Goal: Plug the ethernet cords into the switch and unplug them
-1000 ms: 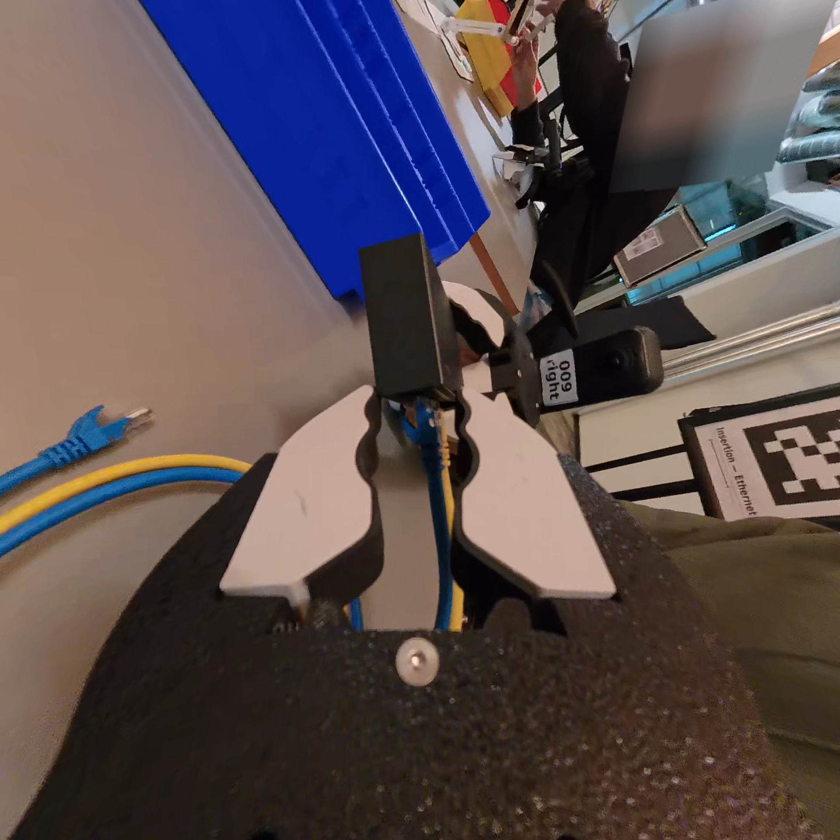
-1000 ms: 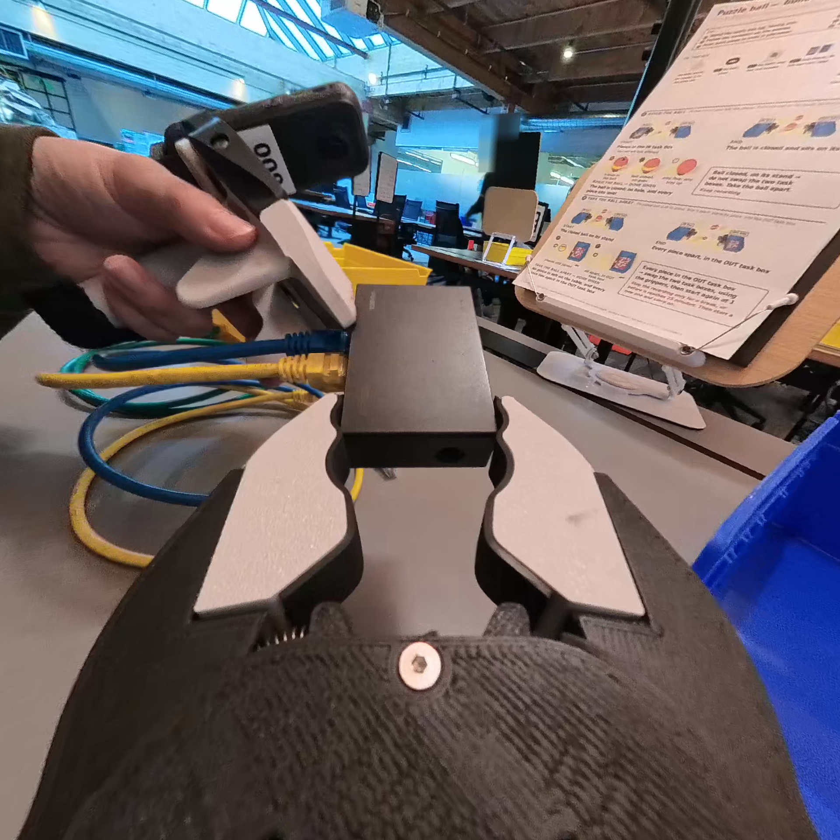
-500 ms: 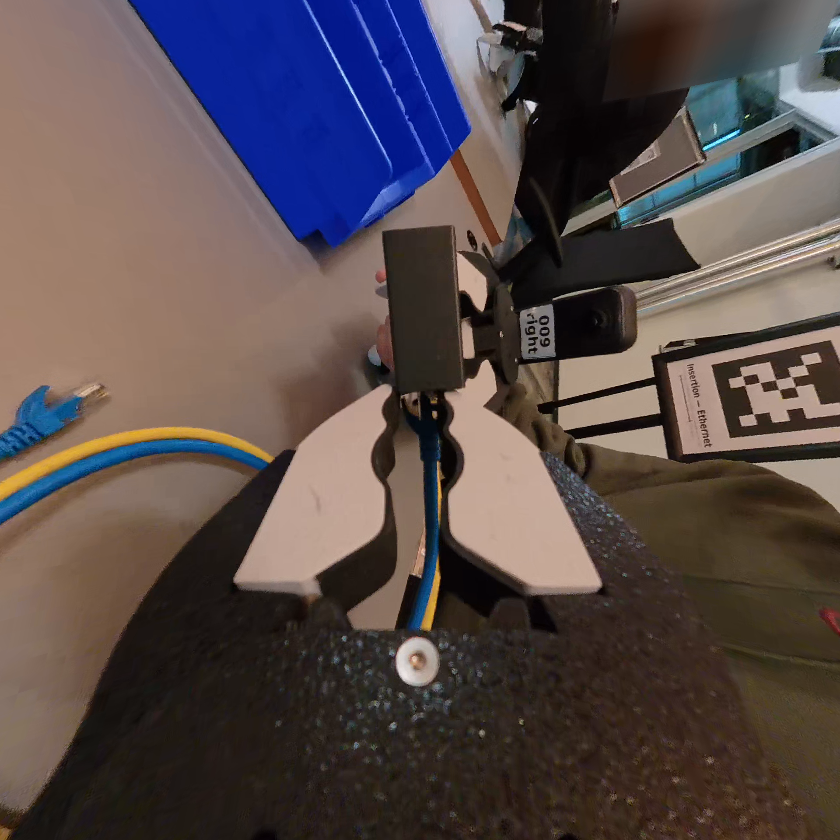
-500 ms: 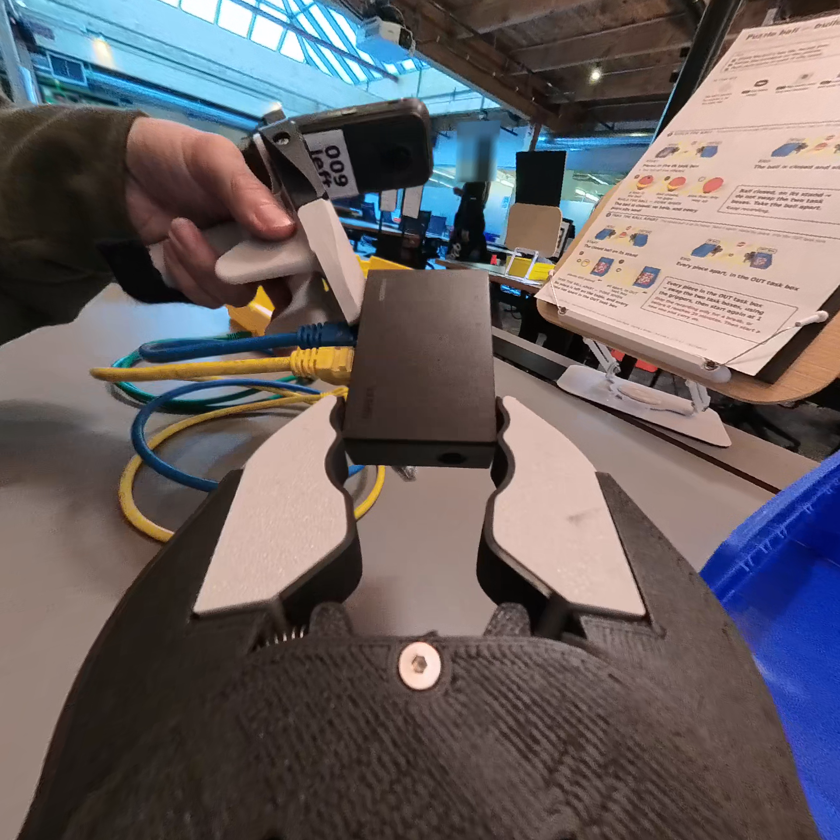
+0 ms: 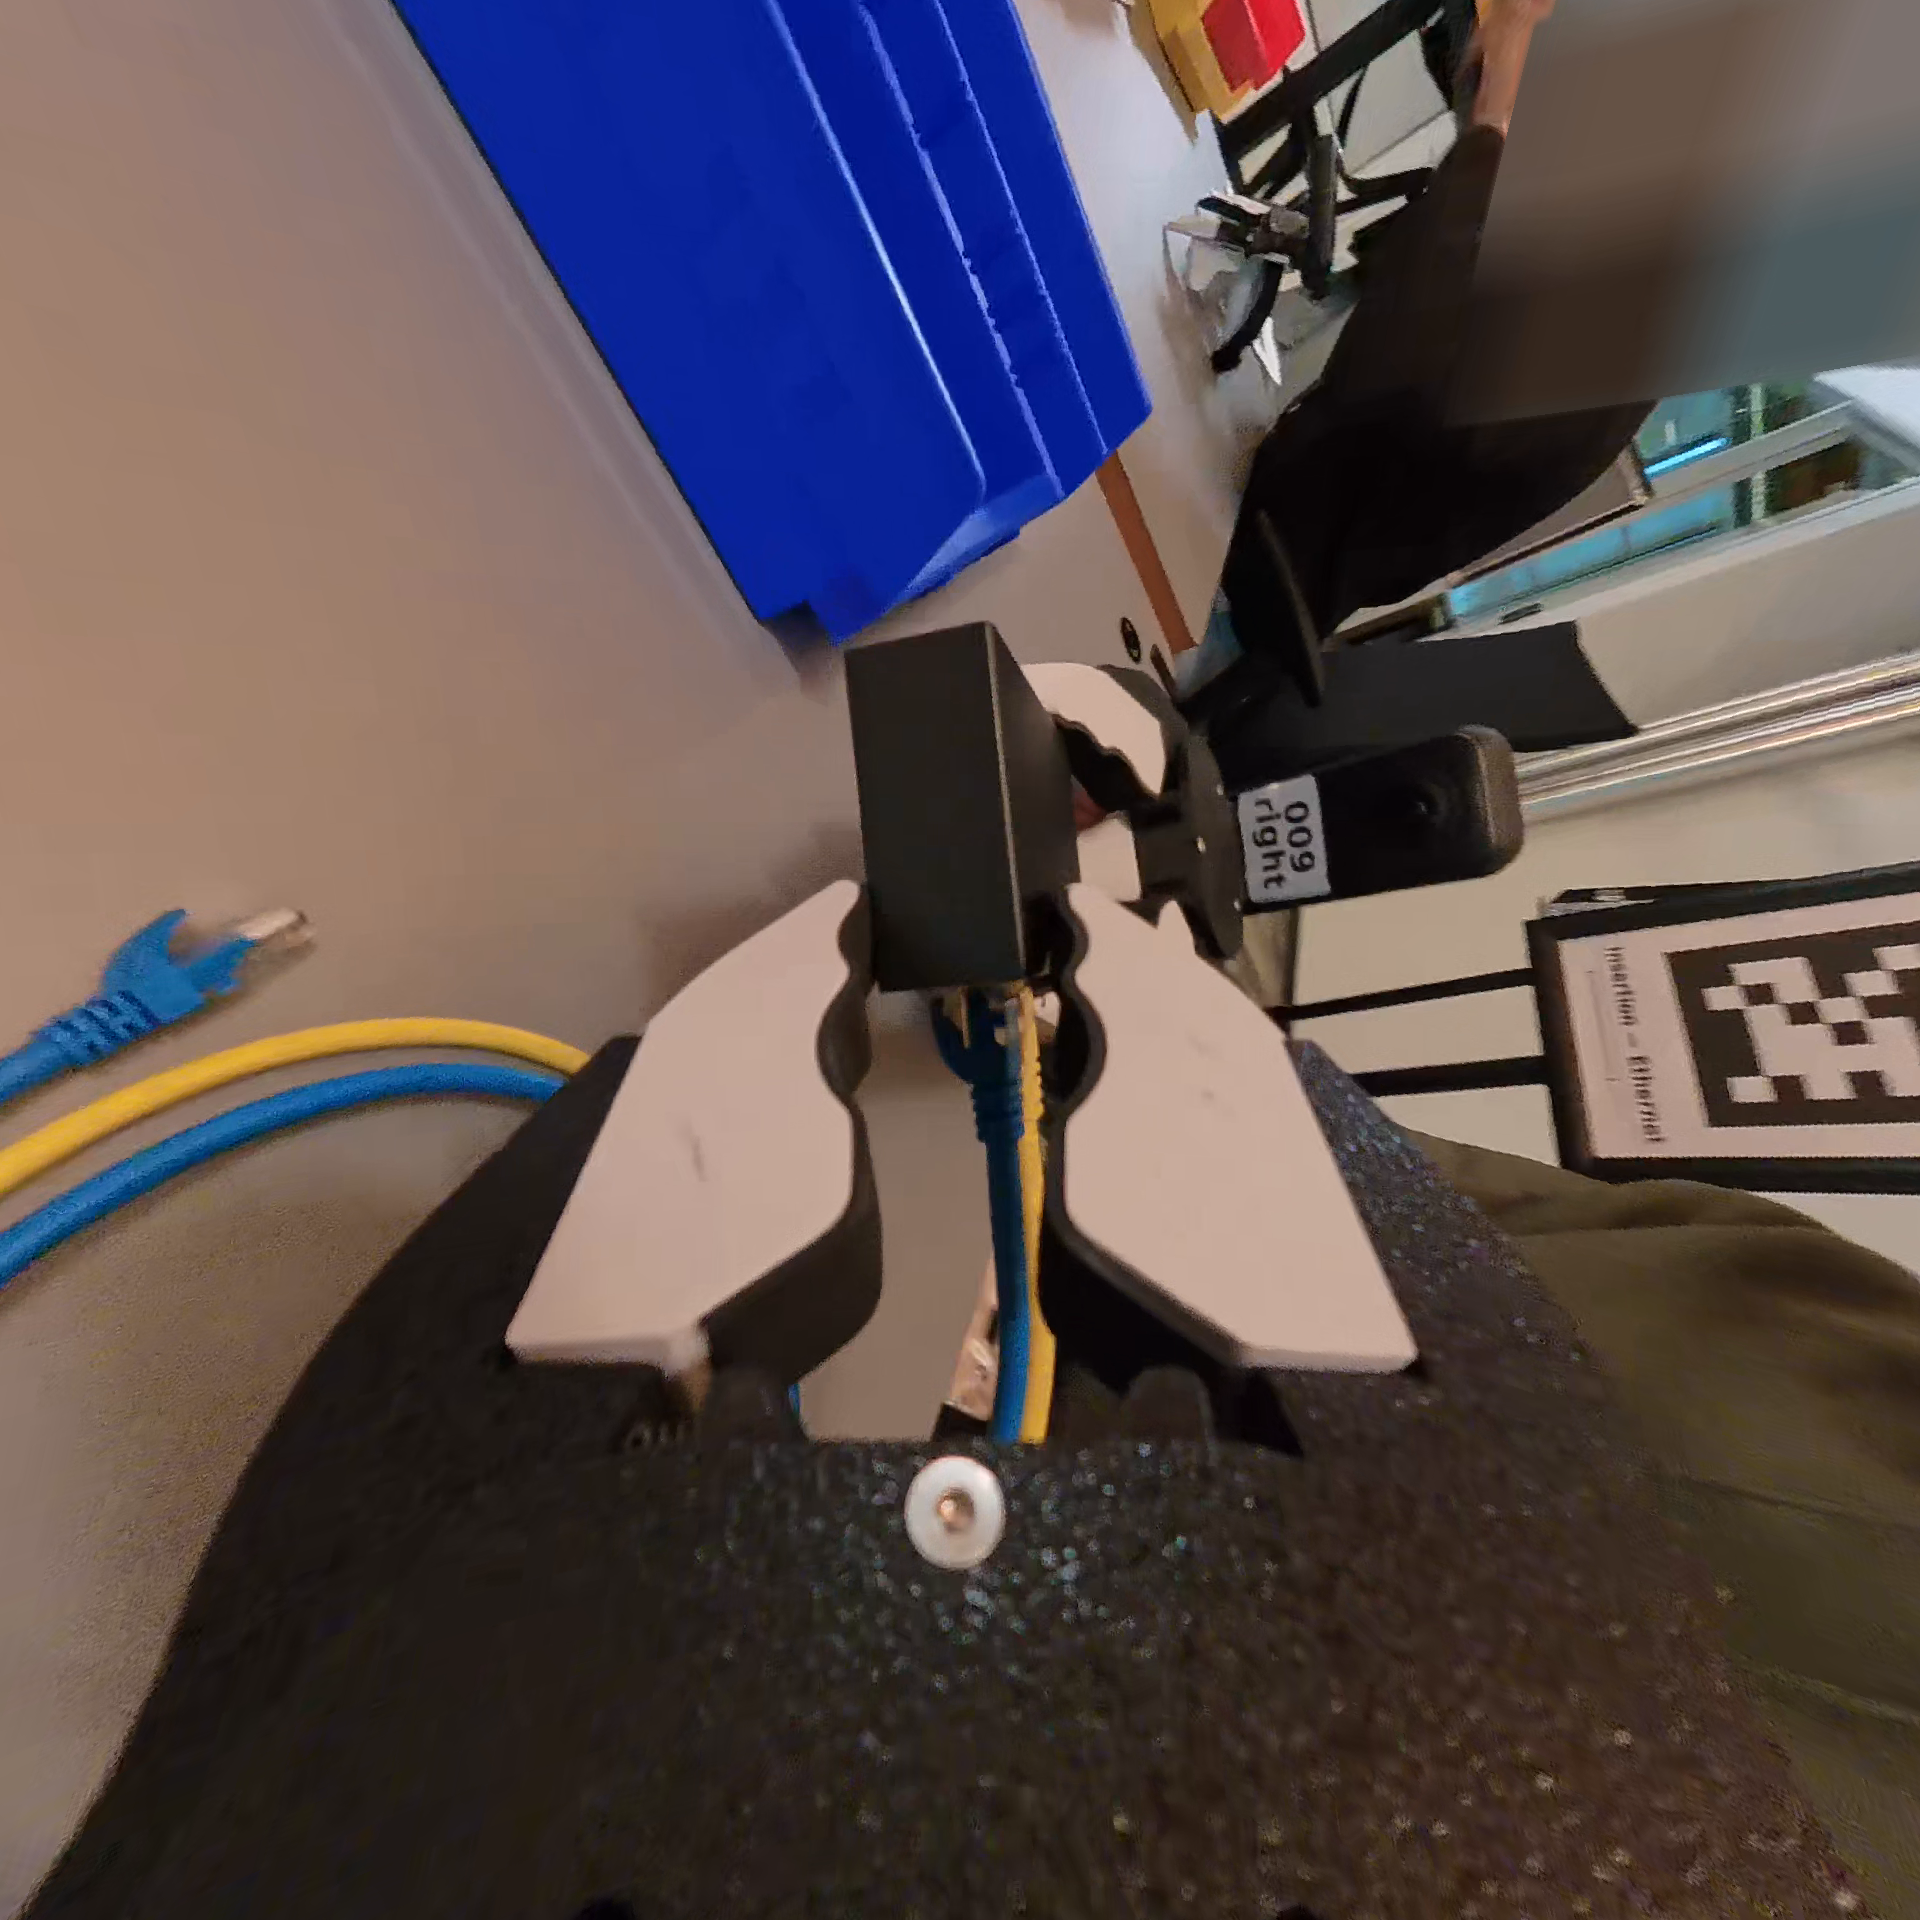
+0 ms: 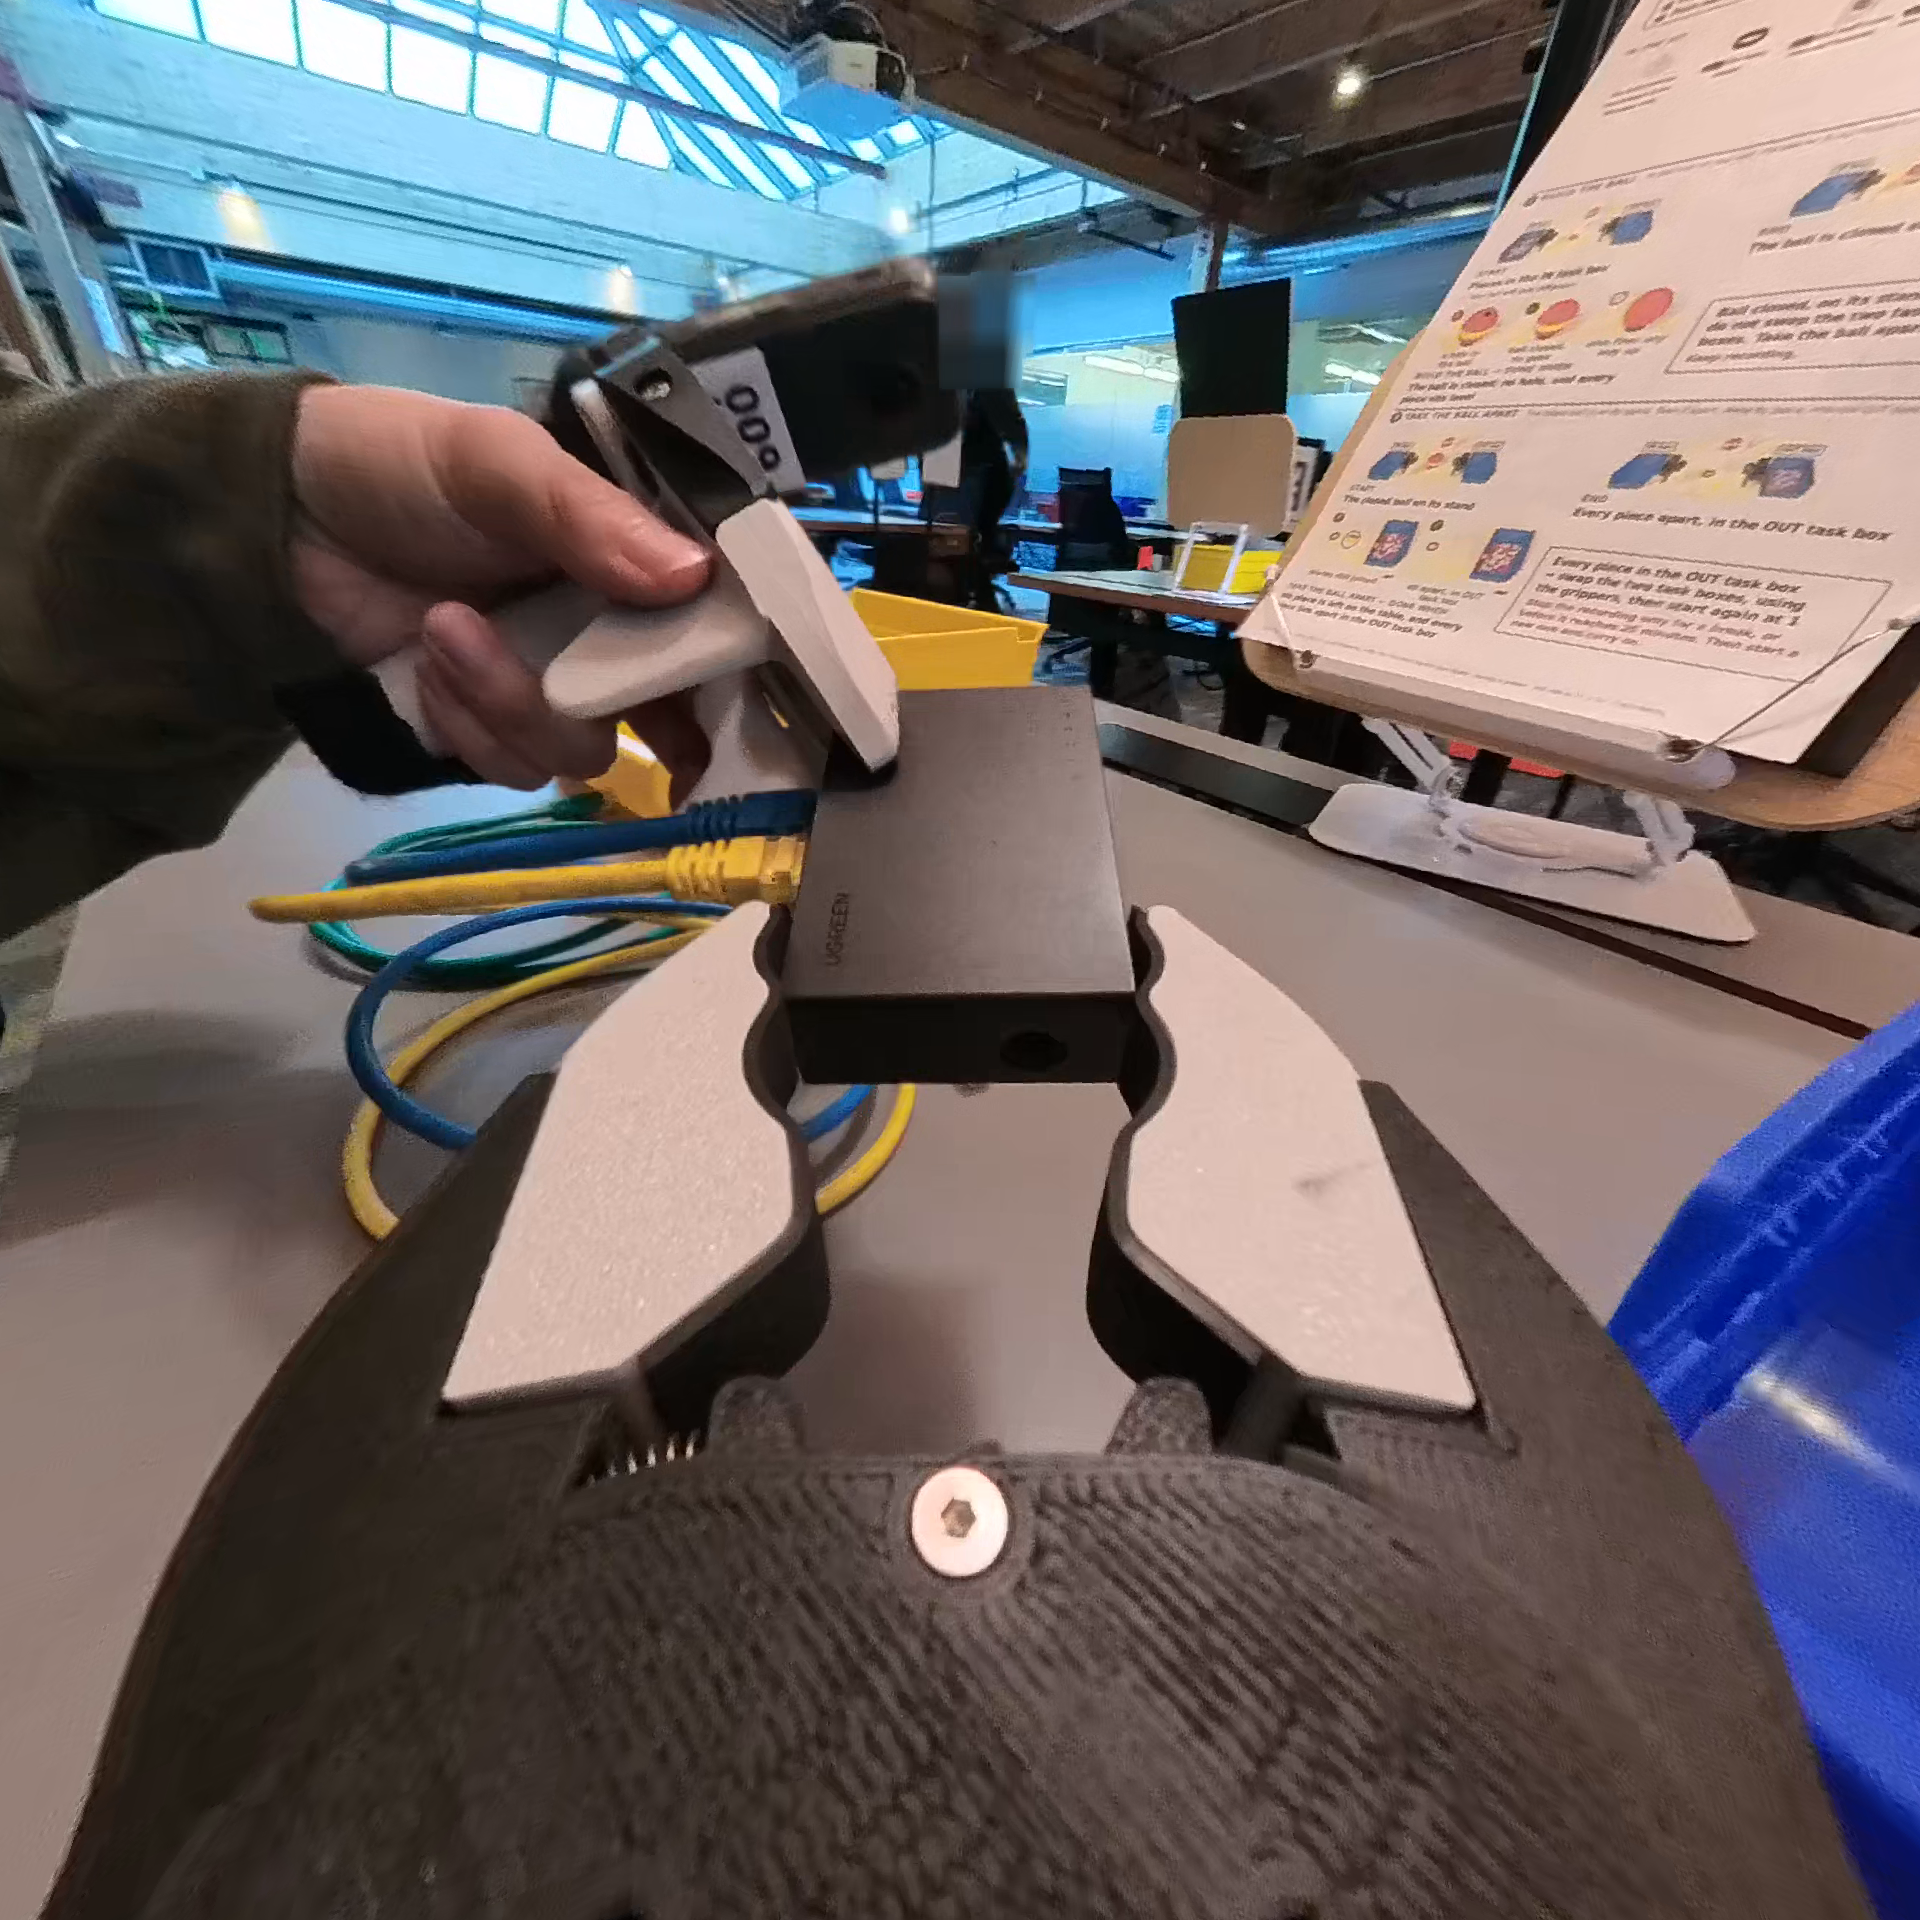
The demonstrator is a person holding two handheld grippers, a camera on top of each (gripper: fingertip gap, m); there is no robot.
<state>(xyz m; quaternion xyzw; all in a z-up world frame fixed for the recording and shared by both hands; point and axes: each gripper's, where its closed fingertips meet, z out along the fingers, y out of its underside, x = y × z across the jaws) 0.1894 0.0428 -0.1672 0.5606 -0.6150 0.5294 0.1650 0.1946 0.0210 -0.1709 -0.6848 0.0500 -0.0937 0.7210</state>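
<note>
Right claw [image 6: 961,1013]: clamped on the short end of the black switch [image 6: 956,883], one finger on each side, switch lifted off the grey surface [image 6: 1403,1049].
Left claw [image 5: 961,971]: fingers narrow, straddling the plugs at the port face; tips against the switch corner. I cannot tell whether it pinches a plug yet.
Cords: blue cord [image 6: 717,821] and yellow cord [image 6: 727,873] both seated in the ports, just ahead of my left claw, side by side.
Spare plug: a loose blue plug [image 5: 177,966] lies on the surface, well off to the left claw's left; green cord [image 6: 436,935] coiled behind.
Step, as I judge it: unplugging one seated cord.
How to do it well: close on one boot only, press its latch tab, pull straight back along the port axis; right claw holds the switch steady, no twisting.
Risk: grabbing both plugs together, or yanking on the cable rather than the boot.
Nearby: blue bin [image 6: 1787,1403] close right of my right claw; keep clear.
</note>
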